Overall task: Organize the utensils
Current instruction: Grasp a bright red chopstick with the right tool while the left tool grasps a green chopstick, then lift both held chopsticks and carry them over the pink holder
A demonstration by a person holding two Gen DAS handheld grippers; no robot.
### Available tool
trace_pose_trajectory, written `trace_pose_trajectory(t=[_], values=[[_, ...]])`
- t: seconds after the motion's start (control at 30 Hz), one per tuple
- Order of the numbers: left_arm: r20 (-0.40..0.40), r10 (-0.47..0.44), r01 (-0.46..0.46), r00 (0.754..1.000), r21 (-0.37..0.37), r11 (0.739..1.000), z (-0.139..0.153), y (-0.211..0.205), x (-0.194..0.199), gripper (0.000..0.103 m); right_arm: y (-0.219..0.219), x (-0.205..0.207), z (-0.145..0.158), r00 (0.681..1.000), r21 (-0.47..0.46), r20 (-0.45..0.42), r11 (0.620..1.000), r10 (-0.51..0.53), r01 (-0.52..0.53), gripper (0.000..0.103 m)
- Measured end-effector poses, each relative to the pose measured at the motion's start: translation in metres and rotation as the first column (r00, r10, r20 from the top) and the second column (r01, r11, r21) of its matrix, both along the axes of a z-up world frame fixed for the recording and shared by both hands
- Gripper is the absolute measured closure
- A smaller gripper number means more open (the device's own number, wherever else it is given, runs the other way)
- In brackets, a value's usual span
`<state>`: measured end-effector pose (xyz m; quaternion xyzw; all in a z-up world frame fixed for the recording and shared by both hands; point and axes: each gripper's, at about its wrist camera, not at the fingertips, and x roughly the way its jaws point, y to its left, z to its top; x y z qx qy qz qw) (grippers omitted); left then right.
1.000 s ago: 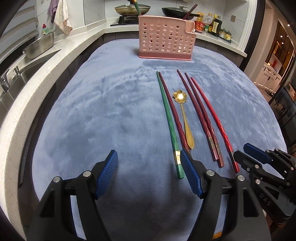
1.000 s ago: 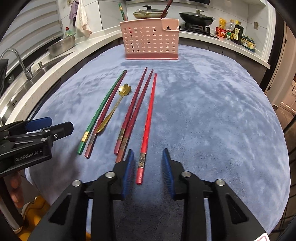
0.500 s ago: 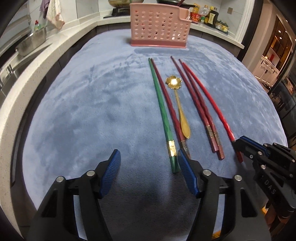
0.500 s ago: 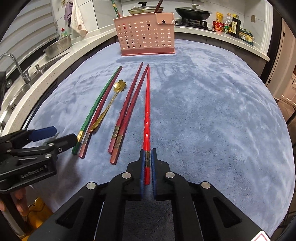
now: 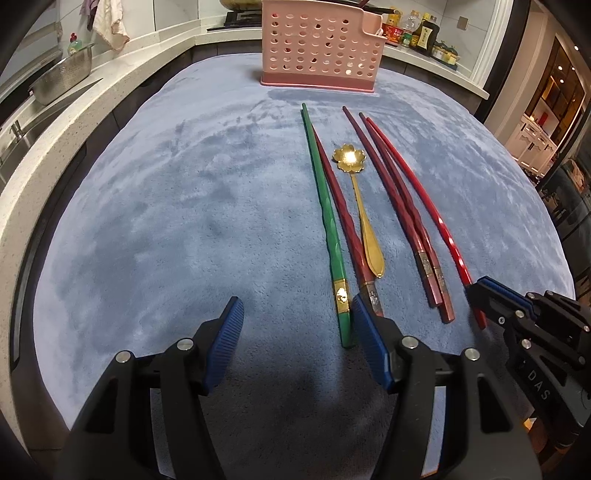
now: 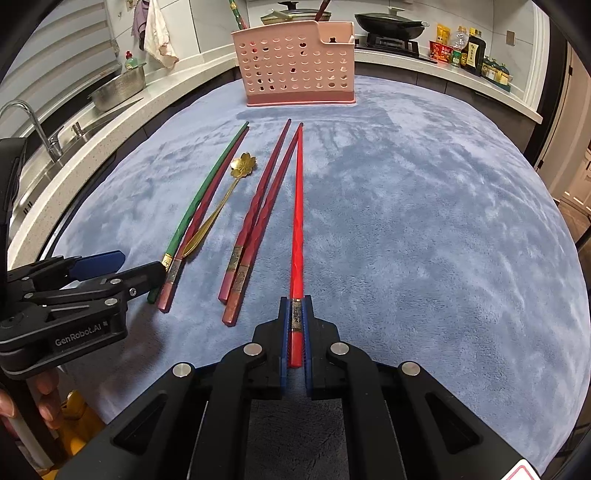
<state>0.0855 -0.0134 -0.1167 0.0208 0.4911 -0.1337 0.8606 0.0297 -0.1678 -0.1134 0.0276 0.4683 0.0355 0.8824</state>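
My right gripper [image 6: 295, 306] is shut on the thick end of a bright red chopstick [image 6: 297, 206], which points toward a pink perforated utensil holder [image 6: 295, 70] at the far side. In the left wrist view the same chopstick [image 5: 424, 195] runs into the right gripper [image 5: 480, 295]. My left gripper [image 5: 297, 314] is open and empty, low over the cloth, its right finger beside the ends of a green chopstick [image 5: 327, 221] and a dark red chopstick [image 5: 341, 210]. A gold flower-bowl spoon [image 5: 364, 218] and two dark red chopsticks [image 5: 402, 206] lie between.
Everything lies on a blue-grey plush cloth [image 5: 184, 206] over a round table. A white counter with a sink and metal colander [image 5: 62, 77] curves along the left. A stove with pans [image 6: 388, 26] and sauce bottles [image 6: 469, 48] stand behind the holder.
My right gripper has closed on the bright red chopstick's end and swung it straight toward the holder. My left gripper has stayed open and drifted slightly by the green chopstick's end.
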Motion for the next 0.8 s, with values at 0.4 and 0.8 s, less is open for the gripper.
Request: trace_pose_trajectory(t=[0.4,0.8], values=[[-0.009,0.029,-0.029,1.0,-0.059,0.998,0.003,0.018,0.003,0.094,-0.001,-0.001,0.002,1.0,0.01,0.009,1.0,-0.002,0.002,0.099],[0.045,0.013,-0.011,0.999,-0.033,0.999,0.022,0.014,0.0,0.095,-0.014,-0.001,0.011,0.999,0.045,0.027,0.999,-0.029,0.028,0.102]])
